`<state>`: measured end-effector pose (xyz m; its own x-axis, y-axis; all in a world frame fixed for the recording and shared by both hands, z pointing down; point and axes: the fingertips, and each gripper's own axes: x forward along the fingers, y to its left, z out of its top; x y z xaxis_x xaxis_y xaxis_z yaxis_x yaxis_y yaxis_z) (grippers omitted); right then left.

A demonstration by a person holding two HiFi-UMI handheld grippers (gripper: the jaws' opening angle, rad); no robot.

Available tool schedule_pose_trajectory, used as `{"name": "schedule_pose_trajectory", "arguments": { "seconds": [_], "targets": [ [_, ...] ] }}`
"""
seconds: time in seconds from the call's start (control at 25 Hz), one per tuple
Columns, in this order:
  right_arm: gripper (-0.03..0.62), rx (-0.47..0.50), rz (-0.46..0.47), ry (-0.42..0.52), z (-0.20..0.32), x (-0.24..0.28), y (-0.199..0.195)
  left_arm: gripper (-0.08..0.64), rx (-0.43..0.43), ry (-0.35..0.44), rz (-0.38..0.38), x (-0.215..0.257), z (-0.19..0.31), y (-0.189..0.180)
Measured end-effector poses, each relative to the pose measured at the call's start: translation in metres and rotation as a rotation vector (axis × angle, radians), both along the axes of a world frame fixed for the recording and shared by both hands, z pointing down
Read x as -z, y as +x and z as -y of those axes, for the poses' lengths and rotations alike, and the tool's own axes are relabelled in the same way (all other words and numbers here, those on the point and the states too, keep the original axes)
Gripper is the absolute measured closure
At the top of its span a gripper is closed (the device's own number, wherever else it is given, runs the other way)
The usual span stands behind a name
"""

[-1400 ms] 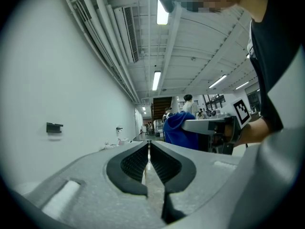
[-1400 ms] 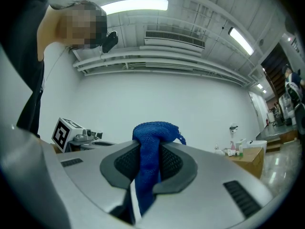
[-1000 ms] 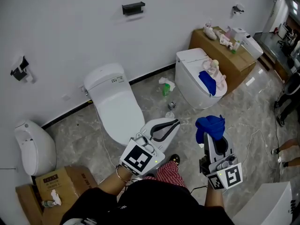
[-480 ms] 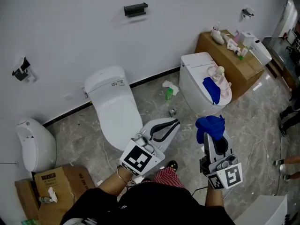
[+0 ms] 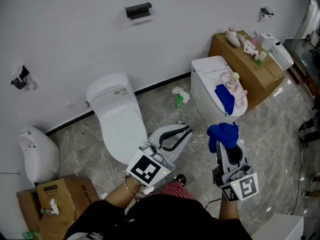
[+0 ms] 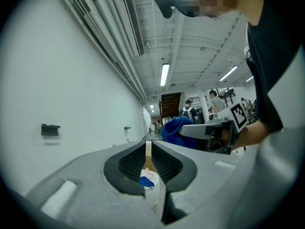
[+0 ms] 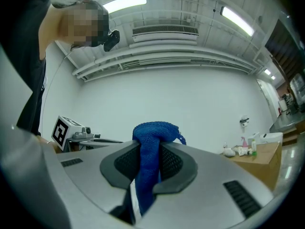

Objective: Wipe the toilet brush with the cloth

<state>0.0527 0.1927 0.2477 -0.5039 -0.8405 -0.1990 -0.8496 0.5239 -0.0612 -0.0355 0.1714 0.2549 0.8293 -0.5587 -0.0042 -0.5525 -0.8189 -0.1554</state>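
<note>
At the far left a black bracket (image 5: 20, 76) is fixed to the wall above one white urinal (image 5: 34, 156). Just beside the urinal on the floor is the left box (image 5: 67, 194), one of two cardboard boxes. Next come two toilets. The left toilet (image 5: 117, 116) stands against the wall with its lid down, under a black shelf (image 5: 138, 10). The right toilet (image 5: 207, 79) is further along. One green bottle (image 5: 178, 100) and some scraps lie on the floor between them.

Two grippers are held low in front. The left gripper (image 5: 187, 131) points toward the gap between the toilets. Its jaws are almost together, with only a slit between the pads and nothing in them. The right gripper (image 5: 226, 143) has its jaws clamped on the cloth (image 5: 223, 133), which is blue, bunches over the tips and hangs down between the pads.

A second blue cloth (image 5: 224, 98) lies on the right toilet's lid beside a pink toy (image 5: 233, 80). Past it the right box (image 5: 247, 59) stands against the wall with bottles on top.
</note>
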Motion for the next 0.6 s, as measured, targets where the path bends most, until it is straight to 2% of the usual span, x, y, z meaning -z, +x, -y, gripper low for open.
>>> {"name": "schedule_pose_trajectory", "arguments": {
  "seconds": [0.16, 0.28, 0.6],
  "targets": [
    [0.523, 0.014, 0.014, 0.0, 0.014, -0.002, 0.017, 0.503, 0.004, 0.004, 0.017, -0.001, 0.013, 0.019],
    [0.522, 0.027, 0.022, 0.001, 0.023, -0.003, 0.031, 0.497, 0.01, 0.012, -0.002, 0.002, 0.02, 0.034],
    [0.522, 0.059, 0.041, -0.008, 0.037, -0.013, 0.052, 0.489, 0.028, -0.013, 0.033, -0.011, 0.031, 0.055]
  ]
}}
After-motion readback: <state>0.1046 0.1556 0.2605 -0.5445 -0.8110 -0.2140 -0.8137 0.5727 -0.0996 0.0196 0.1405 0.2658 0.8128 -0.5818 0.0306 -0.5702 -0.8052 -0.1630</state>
